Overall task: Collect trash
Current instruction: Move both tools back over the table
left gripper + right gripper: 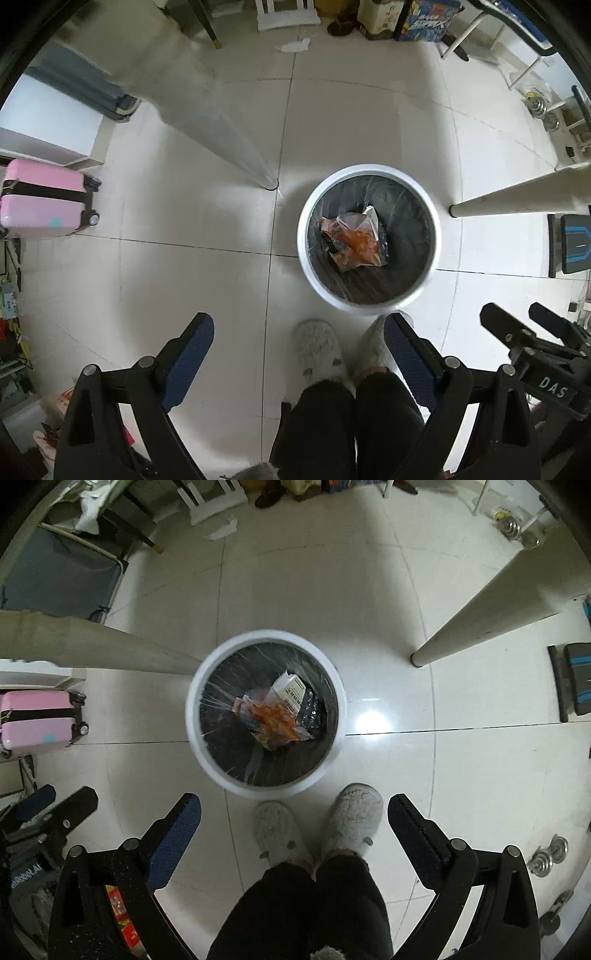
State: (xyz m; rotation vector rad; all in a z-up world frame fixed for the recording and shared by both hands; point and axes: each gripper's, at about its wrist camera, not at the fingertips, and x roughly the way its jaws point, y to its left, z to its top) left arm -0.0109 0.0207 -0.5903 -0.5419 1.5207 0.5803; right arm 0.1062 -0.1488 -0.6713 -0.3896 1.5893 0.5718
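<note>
The trash (275, 716) — a crumpled clear bag smeared orange, a white printed carton and something foil-like — lies at the bottom of a round white bin (207, 755) with a dark, glossy plastic liner, standing on the pale tiled floor (388, 602). Both the left gripper (299, 332) and right gripper (293, 808) hang above it, jaws wide and empty — fuzzy grey slippers (354, 818) just near the bin, a crumpled white paper (293, 46) far beyond, a pink suitcase (42, 197) left.

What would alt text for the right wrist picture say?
Looking straight down, a white trash bin with a dark liner holds an orange wrapper and a small carton. The open right gripper frames the person's grey slippers on pale floor tiles.
</note>
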